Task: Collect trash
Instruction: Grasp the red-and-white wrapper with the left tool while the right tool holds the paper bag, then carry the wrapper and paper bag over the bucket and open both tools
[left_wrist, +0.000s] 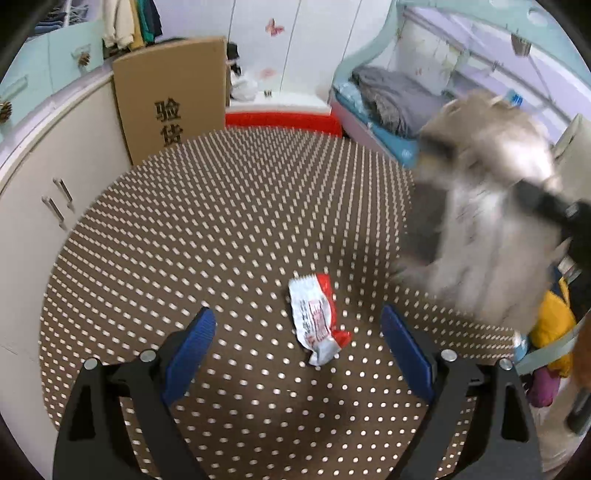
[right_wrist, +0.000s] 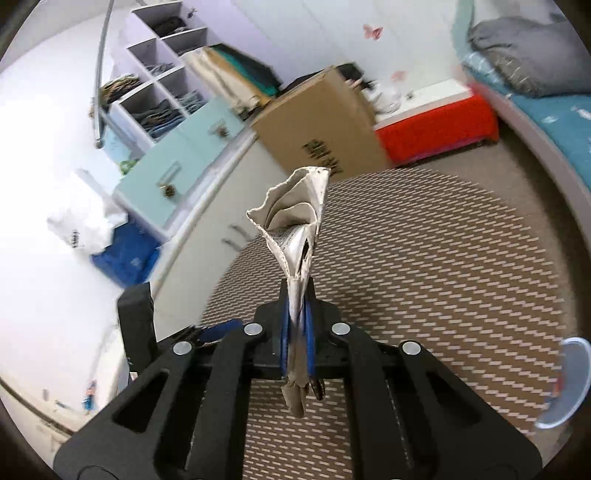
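A crumpled red and white wrapper (left_wrist: 317, 316) lies on the brown dotted table (left_wrist: 221, 229). My left gripper (left_wrist: 298, 325) is open, its blue pads either side of the wrapper and just short of it. My right gripper (right_wrist: 296, 295) is shut on a folded beige paper bag (right_wrist: 295, 218), held up above the table (right_wrist: 424, 277). In the left wrist view the bag (left_wrist: 487, 206) and the right gripper show as a blur at the right, above the table edge.
A cardboard box (left_wrist: 170, 96) stands behind the table next to white cabinets (left_wrist: 55, 177). A red bench (left_wrist: 284, 120) and a bed (left_wrist: 388, 99) are at the back. A clear plastic container (right_wrist: 565, 380) sits at the right. A blue bag (right_wrist: 125, 254) is at the left.
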